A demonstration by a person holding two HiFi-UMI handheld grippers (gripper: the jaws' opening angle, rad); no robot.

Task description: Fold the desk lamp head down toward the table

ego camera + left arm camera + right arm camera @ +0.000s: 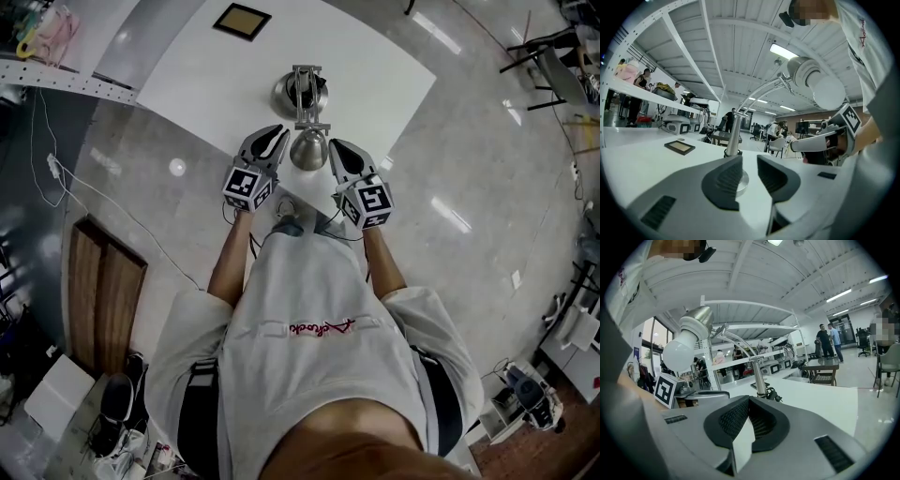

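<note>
A brushed silver metal desk lamp [299, 96] stands on the white table [375, 84] near the person's edge: round base, upright stem, curved twin-rod arm. Its cone-shaped shade with a white globe bulb [820, 84] hangs raised over that table edge. Over the same edge, the left gripper [749, 171] shows a narrow empty gap. The right gripper [749, 416] is pressed closed on nothing.

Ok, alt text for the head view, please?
Seen from above, a person holds the left gripper and right gripper close on either side of a silver desk lamp head. The lamp's round base stands on a white table, a dark framed square beyond.
</note>
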